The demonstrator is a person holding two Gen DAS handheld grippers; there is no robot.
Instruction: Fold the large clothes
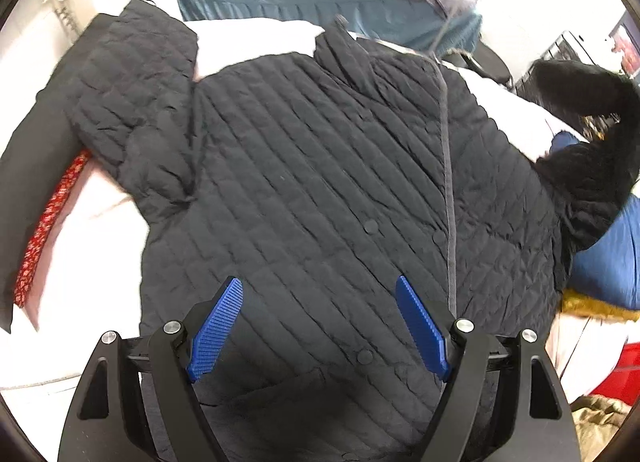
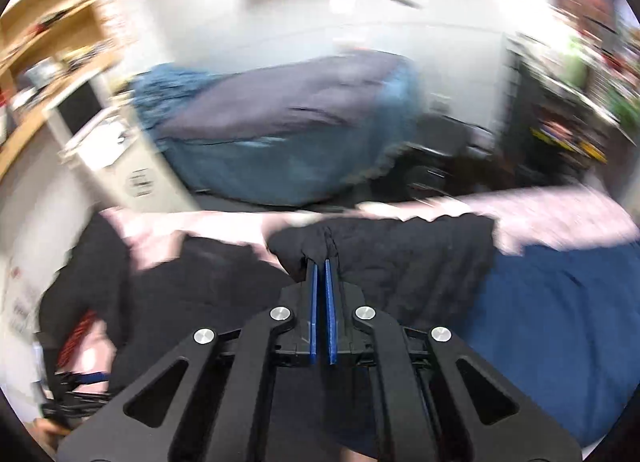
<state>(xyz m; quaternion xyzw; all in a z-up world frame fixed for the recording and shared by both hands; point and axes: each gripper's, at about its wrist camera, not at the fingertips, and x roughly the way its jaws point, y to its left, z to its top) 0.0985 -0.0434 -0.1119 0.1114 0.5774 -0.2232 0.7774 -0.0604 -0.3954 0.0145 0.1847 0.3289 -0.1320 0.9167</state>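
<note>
Jacket: black quilted jacket (image 1: 320, 165) spread flat on the bed (image 1: 256, 41) for folding.
Left gripper (image 1: 319, 328): fingers spread, over the jacket's hem.
Right gripper (image 2: 321, 268): fingers pinching the jacket's sleeve (image 2: 384, 246), lifted to fold.

Black jacket (image 1: 320, 165) showing diagonal quilting and a grey front trim; gripper pads (image 1: 218, 328) showing ribbed blue; bedding (image 1: 248, 41) appearing white; red floral cloth (image 1: 52, 213) lying along its left edge.
</note>
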